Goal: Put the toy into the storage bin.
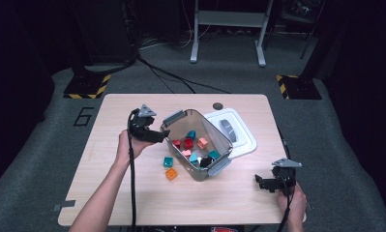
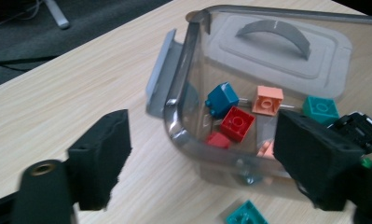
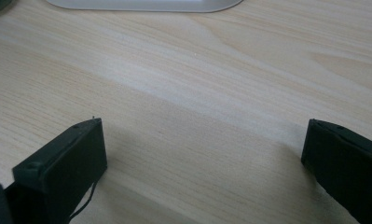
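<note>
Blocks (image 1: 189, 143) are mostly gathered in the clear bin (image 1: 207, 126); two are left outside. Left gripper (image 1: 164, 135) and right gripper (image 1: 259, 181) are both spread, empty.

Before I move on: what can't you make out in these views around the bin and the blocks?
- High view: block count inside the clear bin; too small, overlapping.
- Left gripper view: black piece in the bin, partly behind the left gripper; teal block cut by the bottom edge.
- Right gripper view: white lid cut by the top edge.
</note>
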A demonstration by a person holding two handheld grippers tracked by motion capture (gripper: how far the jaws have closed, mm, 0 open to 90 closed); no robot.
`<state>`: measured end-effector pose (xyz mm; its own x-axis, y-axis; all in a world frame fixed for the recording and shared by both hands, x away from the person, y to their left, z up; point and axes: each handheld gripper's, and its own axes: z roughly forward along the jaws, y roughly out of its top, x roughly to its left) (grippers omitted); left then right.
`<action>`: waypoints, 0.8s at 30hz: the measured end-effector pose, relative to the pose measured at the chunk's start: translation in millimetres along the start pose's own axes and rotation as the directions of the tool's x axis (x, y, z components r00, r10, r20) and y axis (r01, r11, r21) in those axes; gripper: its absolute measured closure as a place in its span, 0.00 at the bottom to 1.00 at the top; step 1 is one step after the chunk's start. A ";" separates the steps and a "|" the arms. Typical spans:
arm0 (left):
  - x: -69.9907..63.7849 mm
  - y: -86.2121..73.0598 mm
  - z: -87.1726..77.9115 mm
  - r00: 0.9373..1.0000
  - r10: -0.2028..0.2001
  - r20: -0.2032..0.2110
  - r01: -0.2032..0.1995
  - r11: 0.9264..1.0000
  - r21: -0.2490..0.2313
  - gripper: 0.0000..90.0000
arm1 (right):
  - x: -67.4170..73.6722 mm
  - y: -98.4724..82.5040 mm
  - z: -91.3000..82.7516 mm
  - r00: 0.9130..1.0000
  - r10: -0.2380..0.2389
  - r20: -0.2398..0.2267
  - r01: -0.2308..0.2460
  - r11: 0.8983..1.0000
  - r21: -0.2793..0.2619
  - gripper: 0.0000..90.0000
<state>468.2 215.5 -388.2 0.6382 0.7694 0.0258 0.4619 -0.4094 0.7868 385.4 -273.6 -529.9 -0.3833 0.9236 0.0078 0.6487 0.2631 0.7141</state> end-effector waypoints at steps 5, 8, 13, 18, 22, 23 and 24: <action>4.5 -23.3 -11.5 1.000 -0.024 -0.009 0.024 1.000 -0.015 0.12 | 0.0 0.0 0.0 1.000 0.000 0.000 0.000 1.000 0.000 0.00; 5.3 -41.1 -14.1 0.999 -0.031 -0.010 0.031 1.000 0.003 0.09 | 0.0 0.0 0.0 1.000 0.000 0.000 0.000 1.000 0.000 0.00; 1.5 -65.9 -9.9 0.999 -0.036 -0.014 0.036 0.999 0.023 0.04 | 0.0 0.0 0.0 1.000 0.000 0.000 0.000 1.000 0.000 0.00; -8.7 -83.9 -2.4 0.999 -0.037 0.021 0.037 0.999 0.026 0.02 | 0.0 0.0 0.0 1.000 -0.001 0.000 0.001 1.000 0.000 0.00; -23.6 -98.1 5.1 0.999 -0.009 0.049 0.007 1.000 0.029 0.06 | 0.0 0.0 0.0 1.000 -0.001 0.000 0.001 1.000 0.000 0.00; -27.6 -101.6 7.4 0.998 0.000 0.055 -0.002 0.999 0.034 0.07 | 0.0 0.0 0.0 1.000 -0.001 0.000 0.001 1.000 0.000 0.00; -31.2 -104.9 9.6 0.997 0.007 0.071 -0.010 0.999 0.043 0.07 | 0.0 0.0 0.0 1.000 -0.001 0.000 0.001 1.000 0.000 0.00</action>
<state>405.7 229.7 -477.5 0.6833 0.7300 -0.0128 0.4818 -0.4376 0.7592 385.4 -273.7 -529.9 -0.3837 0.9234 0.0076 0.6486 0.2637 0.7140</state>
